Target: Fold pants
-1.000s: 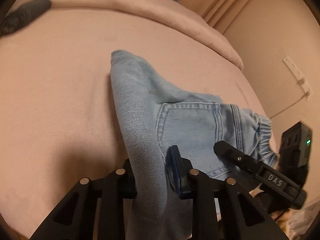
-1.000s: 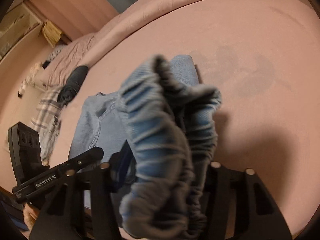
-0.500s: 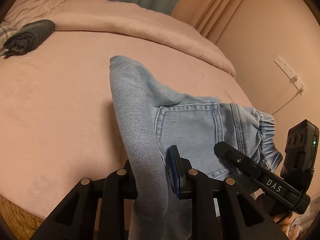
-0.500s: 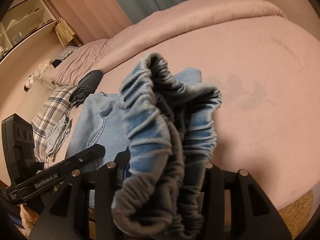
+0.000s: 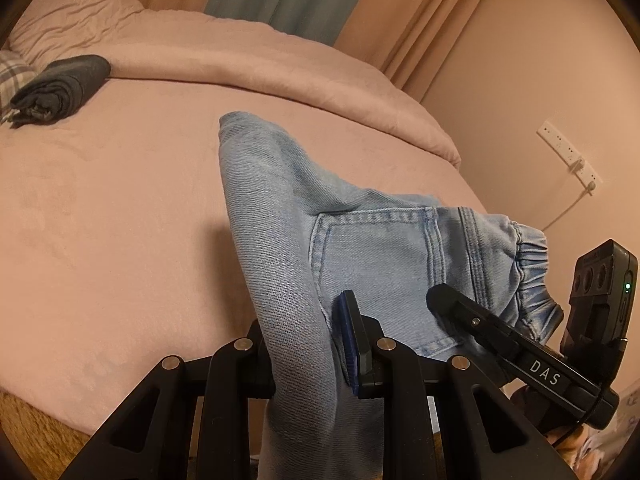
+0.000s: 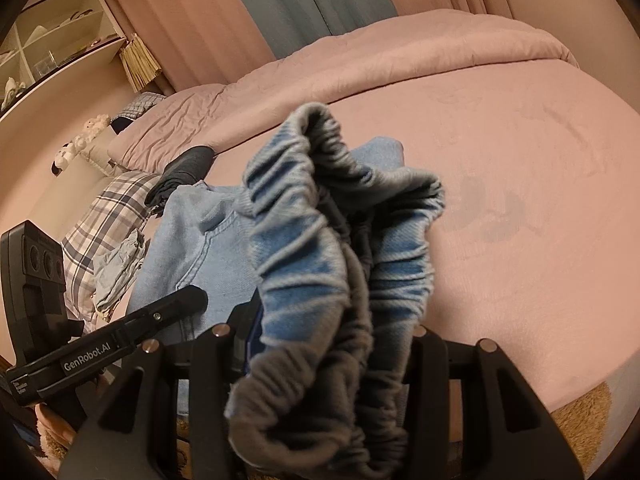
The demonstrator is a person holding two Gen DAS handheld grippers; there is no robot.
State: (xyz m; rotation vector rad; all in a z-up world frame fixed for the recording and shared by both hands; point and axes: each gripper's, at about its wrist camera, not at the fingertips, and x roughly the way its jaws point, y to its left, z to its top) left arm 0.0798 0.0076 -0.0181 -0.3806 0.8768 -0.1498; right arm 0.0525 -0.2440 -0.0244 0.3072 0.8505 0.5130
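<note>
The left gripper (image 5: 304, 344) is clamped on a fold of the light-blue denim pants (image 5: 360, 248), pads pressed into the cloth. The right gripper (image 6: 332, 344) is clamped on the gathered elastic waistband (image 6: 340, 232), which bunches up between its fingers. The pants hang between the two grippers above the near edge of the pink bed (image 5: 100, 208), back pocket (image 5: 376, 252) facing up, one fold reaching toward the bed's middle. A rolled dark garment (image 5: 60, 88) lies near the far left edge, beside a plaid cloth (image 6: 104, 216).
</note>
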